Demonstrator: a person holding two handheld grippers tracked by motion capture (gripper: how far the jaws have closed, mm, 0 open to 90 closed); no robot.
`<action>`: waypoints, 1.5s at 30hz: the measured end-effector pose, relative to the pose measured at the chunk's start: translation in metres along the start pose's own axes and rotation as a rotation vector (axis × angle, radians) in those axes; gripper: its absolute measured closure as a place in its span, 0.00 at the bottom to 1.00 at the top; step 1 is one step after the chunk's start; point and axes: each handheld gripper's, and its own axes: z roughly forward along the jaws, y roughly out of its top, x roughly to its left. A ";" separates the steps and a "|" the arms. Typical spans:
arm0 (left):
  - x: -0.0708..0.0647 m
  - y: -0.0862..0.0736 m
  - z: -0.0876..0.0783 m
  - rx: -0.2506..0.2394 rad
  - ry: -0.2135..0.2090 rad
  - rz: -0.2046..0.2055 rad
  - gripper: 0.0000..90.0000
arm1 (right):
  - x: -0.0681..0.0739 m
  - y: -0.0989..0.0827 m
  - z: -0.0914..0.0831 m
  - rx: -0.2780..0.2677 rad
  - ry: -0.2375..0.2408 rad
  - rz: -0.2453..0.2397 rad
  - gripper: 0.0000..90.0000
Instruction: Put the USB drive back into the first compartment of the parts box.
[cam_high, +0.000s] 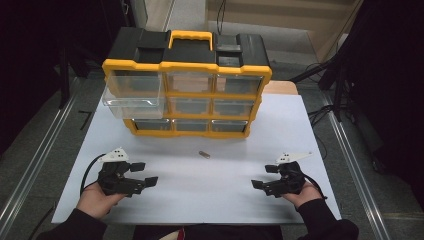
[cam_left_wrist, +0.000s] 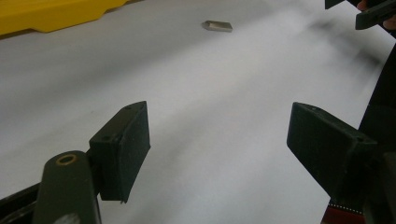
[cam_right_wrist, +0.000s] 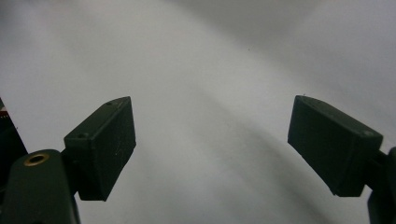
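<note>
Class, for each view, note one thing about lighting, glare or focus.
High view: white table evenly bright, surroundings dark. Left gripper view: small metal piece slightly soft, soft shadows on the table. Right gripper view: right gripper jaws sharp, table behind a featureless grey blur.

The worktop (cam_high: 200, 190) is plain white, without any pattern. The organiser box (cam_high: 187, 75) has a black top, a yellow handle and a yellow frame around drawers of clear plastic. The small piece (cam_high: 204, 154) lying on the white surface is a dull brownish-grey metal colour. The left claw (cam_high: 141, 173) and the right claw (cam_high: 265, 176) are both black, each with a light grey plate on top. The person's sleeves (cam_high: 325, 220) are black.
</note>
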 end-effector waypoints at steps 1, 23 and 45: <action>0.000 0.000 0.000 0.000 0.004 -0.003 0.25 | 0.000 0.000 0.000 -0.001 0.005 0.004 0.15; 0.004 0.001 -0.002 -0.013 0.026 -0.032 0.25 | 0.014 0.031 0.009 -0.028 0.062 -0.053 0.16; 0.002 0.000 0.000 -0.010 0.016 -0.018 0.25 | 0.019 0.061 0.027 0.007 0.096 -0.072 0.16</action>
